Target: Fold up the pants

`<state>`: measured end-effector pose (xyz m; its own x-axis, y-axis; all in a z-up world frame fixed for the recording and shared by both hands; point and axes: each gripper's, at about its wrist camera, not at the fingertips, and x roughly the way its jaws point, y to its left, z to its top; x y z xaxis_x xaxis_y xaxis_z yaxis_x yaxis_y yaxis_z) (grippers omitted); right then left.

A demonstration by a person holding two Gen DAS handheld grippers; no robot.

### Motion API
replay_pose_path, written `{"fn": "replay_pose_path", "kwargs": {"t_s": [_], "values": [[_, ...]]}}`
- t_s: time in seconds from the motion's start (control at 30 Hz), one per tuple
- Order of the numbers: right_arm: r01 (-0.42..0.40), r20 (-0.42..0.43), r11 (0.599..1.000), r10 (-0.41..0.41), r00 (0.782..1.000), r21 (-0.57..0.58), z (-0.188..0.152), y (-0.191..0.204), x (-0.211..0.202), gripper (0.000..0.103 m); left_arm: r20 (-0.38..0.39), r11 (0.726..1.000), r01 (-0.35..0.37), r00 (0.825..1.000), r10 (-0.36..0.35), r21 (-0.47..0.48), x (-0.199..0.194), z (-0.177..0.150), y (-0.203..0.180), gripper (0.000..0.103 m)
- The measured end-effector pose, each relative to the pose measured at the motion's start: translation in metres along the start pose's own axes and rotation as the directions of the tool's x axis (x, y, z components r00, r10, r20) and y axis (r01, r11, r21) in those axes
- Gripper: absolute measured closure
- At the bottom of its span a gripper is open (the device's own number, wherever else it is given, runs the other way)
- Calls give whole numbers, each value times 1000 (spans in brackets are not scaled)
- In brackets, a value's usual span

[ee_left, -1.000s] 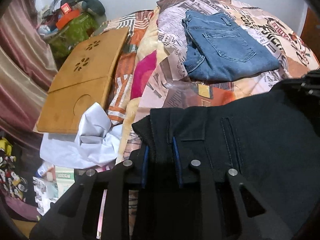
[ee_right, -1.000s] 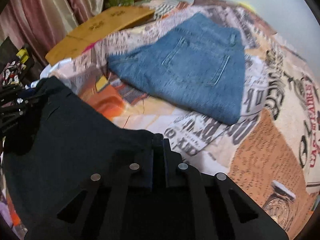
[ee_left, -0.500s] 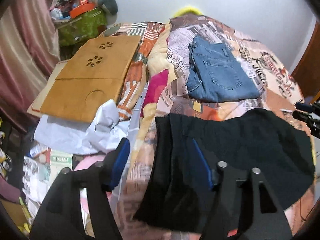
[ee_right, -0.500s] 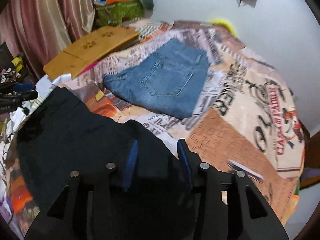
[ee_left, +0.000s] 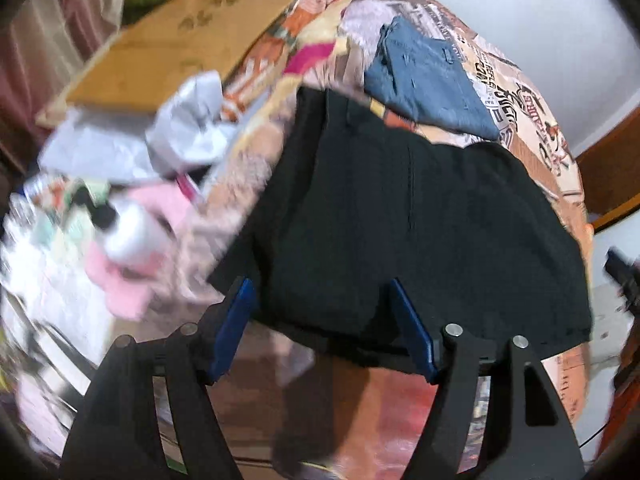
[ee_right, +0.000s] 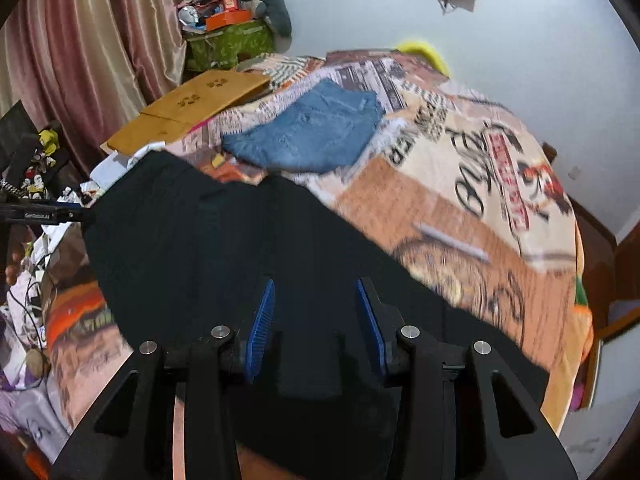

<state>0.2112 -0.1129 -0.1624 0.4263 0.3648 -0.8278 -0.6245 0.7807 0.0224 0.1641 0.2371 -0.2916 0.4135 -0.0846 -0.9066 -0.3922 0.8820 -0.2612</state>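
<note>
Left wrist view: the left tool (ee_left: 320, 328) is opening, its blue pads clear of the folded black pants (ee_left: 400, 220) lying on the patterned bedspread (ee_left: 532, 120); the overhanging edge could slip.

Right wrist view: the right tool (ee_right: 316, 320) is hanging released above them. A green box (ee_right: 228, 46) is holding clutter.

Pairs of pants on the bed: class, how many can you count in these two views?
2. The black pants lie spread at the near edge of the patterned bedspread. The folded blue denim jeans lie beyond them, nearer the wall. Others may be hidden in the clutter beside the bed.
</note>
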Motion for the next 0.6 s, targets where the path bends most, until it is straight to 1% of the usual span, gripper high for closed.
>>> {"fn": "replay_pose_path", "kwargs": {"t_s": [0.07,0.13,0.17,0.2,0.3,0.33,0.37,0.4,0.43,0.53,0.6], "values": [[-5,-11,1000,6,1000,21,-13,-1,0,65,-37,996,46,998,-49,-77,10,-7,5,33],[-5,-27,999,7,1000,44,-26,-4,3,65,-25,994,31,999,-34,-109,14,-10,5,33],[-6,-40,998,8,999,60,-34,-5,6,65,-14,994,21,1000,-22,-107,13,-10,2,33],[-5,-48,998,8,999,70,-39,-7,7,65,-2,995,8,1000,-9,-100,12,-10,-1,35],[-3,-92,994,14,996,111,-58,-11,18,65,29,997,-63,998,64,-48,8,-12,-12,57],[-9,-80,992,20,997,128,-63,-12,18,64,38,996,-79,996,80,-28,7,-13,-16,62],[-12,-59,989,21,998,148,-66,-14,16,62,45,996,-90,995,91,-11,6,-13,-17,65],[-7,-55,987,16,998,162,-68,-16,16,57,54,994,-106,993,106,8,4,-13,-20,69],[-9,-55,984,19,998,177,-69,-18,15,55,74,991,-130,989,127,35,1,-14,-25,72],[-30,-56,979,41,998,200,-71,-21,16,55,139,980,-184,975,172,79,-13,-12,-29,74],[-29,-55,981,40,998,192,-71,-19,15,55,190,975,-198,966,177,96,-28,-7,-30,74]]}}
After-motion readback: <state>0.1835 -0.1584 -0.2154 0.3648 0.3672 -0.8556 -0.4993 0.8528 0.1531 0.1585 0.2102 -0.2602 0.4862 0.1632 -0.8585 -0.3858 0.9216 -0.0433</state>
